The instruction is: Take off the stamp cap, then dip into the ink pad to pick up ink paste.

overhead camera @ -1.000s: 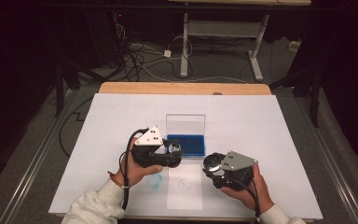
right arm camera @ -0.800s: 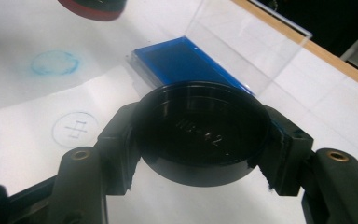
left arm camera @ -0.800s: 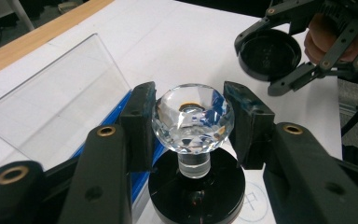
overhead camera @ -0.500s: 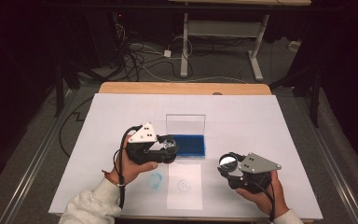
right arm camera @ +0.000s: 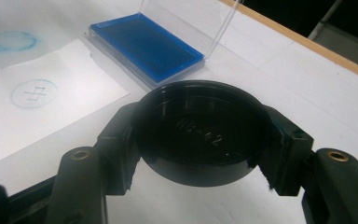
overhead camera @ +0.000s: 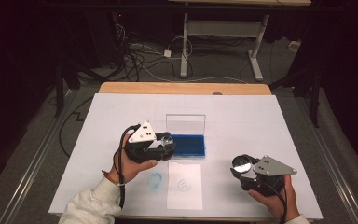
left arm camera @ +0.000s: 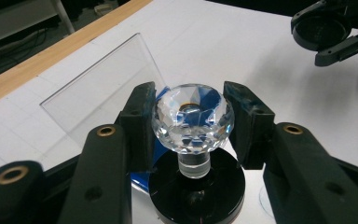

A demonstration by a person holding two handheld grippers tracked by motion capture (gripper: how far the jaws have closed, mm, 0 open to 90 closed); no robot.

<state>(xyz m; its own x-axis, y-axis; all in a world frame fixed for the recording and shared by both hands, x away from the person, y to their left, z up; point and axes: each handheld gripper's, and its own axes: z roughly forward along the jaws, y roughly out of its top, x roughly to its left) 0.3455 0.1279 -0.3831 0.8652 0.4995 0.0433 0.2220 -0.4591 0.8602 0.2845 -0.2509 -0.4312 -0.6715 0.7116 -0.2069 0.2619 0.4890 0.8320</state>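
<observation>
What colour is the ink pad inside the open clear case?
Deep blue ink pad; the right gripper view shows it best.

a lab or test room set up for recording, not a home. a white sheet [overhead camera: 242,116] covers a wooden table [overhead camera: 182,87] standing alone on grey carpet [overhead camera: 37,154]. beyond its far edge, loose cables [overhead camera: 140,58] sprawl across the floor beside the metal legs of another bench [overhead camera: 219,32]. the surroundings are dark, with light falling on the work surface.

Clear faceted stamp [left arm camera: 192,119], blue ink pad [right arm camera: 145,45].
</observation>
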